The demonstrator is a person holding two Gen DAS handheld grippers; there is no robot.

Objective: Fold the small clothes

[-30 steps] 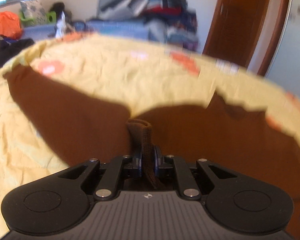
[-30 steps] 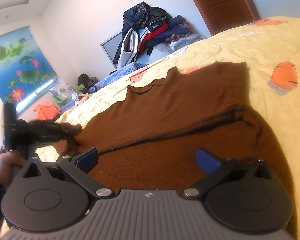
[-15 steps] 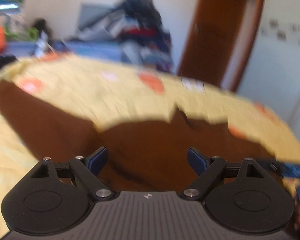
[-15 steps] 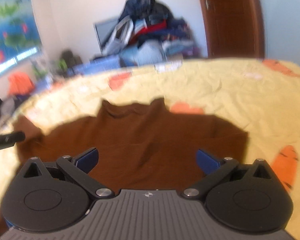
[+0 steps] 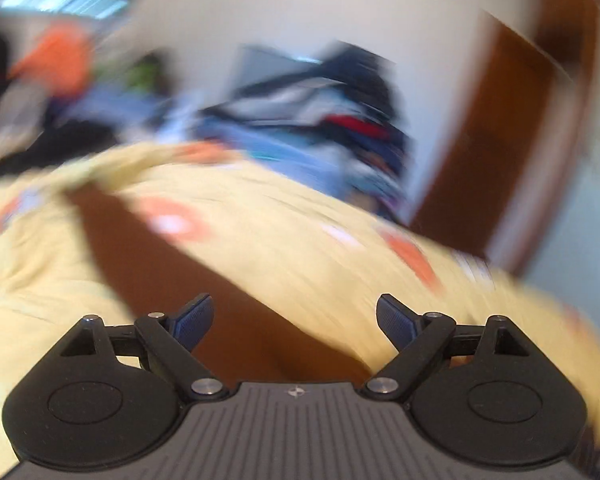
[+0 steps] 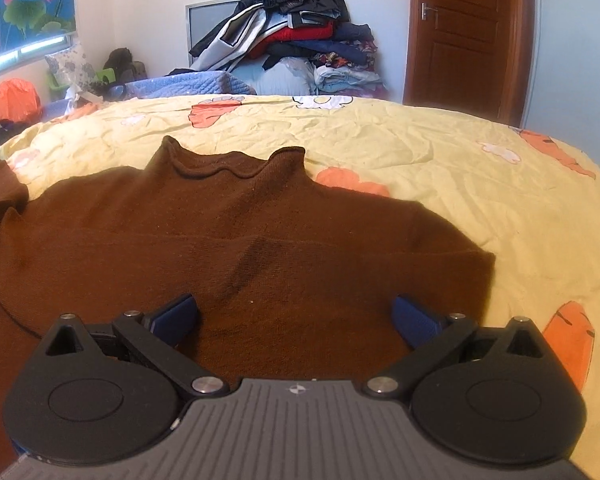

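Observation:
A brown turtleneck sweater (image 6: pixel 240 232) lies flat on the yellow bed sheet (image 6: pixel 460 184), collar (image 6: pixel 224 164) pointing away. Its right side is folded in over the body, and the left sleeve (image 6: pixel 0 188) stretches off to the left. My right gripper (image 6: pixel 296 316) hovers over the sweater's lower body, open, with nothing between its blue pads. In the blurred left wrist view, the left gripper (image 5: pixel 296 320) is open and empty above the brown sleeve (image 5: pixel 148 264), which runs diagonally across the sheet (image 5: pixel 300 232).
A tall pile of clothes (image 6: pixel 296 40) sits beyond the far edge of the bed. A brown door (image 6: pixel 464 36) is at the back right. An orange bag (image 6: pixel 16 98) and clutter sit under the window at the back left.
The left gripper let go of the brown sleeve cuff, opened wide and swung away over the sleeve. The right gripper turned to face the sweater squarely, staying open.

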